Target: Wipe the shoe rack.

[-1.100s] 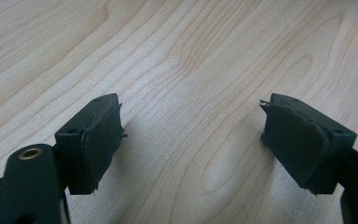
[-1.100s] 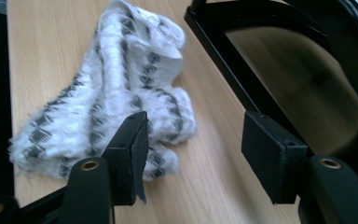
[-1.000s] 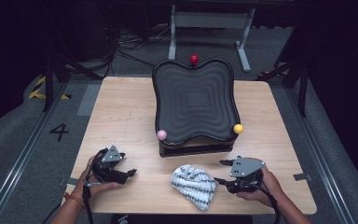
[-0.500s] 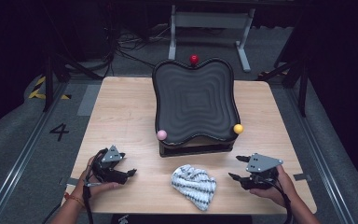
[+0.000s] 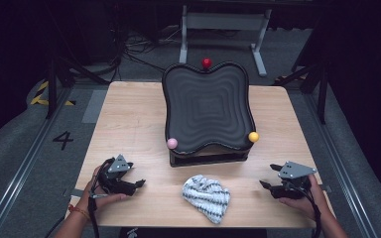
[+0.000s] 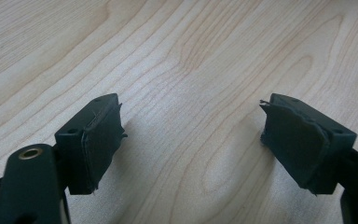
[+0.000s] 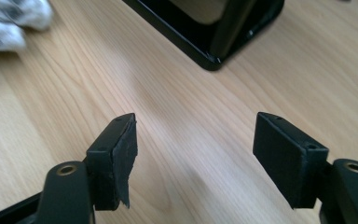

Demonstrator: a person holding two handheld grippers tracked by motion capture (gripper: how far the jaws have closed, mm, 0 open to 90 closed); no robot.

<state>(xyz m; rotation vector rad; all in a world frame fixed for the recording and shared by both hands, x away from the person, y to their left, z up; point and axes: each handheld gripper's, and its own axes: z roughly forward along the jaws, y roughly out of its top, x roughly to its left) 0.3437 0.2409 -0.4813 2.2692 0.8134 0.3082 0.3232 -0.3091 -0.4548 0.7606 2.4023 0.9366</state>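
A crumpled white cloth with dark speckles (image 5: pixel 207 196) lies near the table's front edge, between my two grippers, and its edge shows in the right gripper view (image 7: pixel 9 21). My left gripper (image 5: pixel 136 177) rests at the front left, pointing right, open over bare wood (image 6: pixel 191 105). At the front right my right gripper (image 5: pixel 268 175) points left, well away from the cloth. Its jaws have just been opening and nothing is between them (image 7: pixel 196 121).
A black wavy board (image 5: pixel 206 106) tilts on a black stand (image 7: pixel 209 42) at the table's middle. A red ball (image 5: pixel 206 63), a pink ball (image 5: pixel 172 143) and a yellow ball (image 5: pixel 253 137) sit at its rim. The table (image 5: pixel 129 119) has bare wood at its left.
My right gripper has moved to the right, away from the cloth toward the table's right edge, and its jaws stand wider. The left gripper and the cloth have not moved.
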